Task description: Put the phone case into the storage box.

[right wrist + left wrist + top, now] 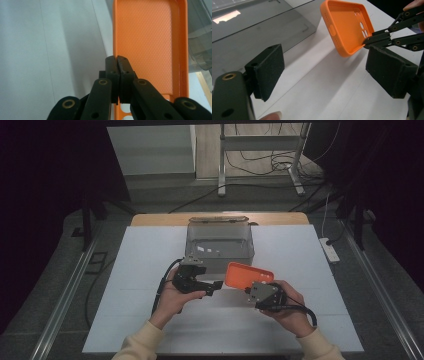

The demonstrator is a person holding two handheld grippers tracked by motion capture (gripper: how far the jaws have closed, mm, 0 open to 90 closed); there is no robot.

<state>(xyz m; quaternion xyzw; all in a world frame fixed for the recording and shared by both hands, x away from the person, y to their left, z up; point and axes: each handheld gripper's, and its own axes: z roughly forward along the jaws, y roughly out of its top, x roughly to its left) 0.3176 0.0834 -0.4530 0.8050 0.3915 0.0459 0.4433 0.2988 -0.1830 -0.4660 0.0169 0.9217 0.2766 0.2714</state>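
— Your left gripper (322, 75) has its pads wide apart, nothing between them?

— Yes. Your right gripper (117, 60) pinches the orange phone case (147, 45) by its edge. From above, you hold it tilted before the clear box (220, 245).

Lab or test room. White table (150, 320) under dark curtains (50, 195), metal stand legs (222, 165), loose cables (260, 162) and power strip (330, 250) on grey floor.

Left tool (218, 285) jaws wide apart, held level; right tool (248, 290) jaws pinched together, both hands raised
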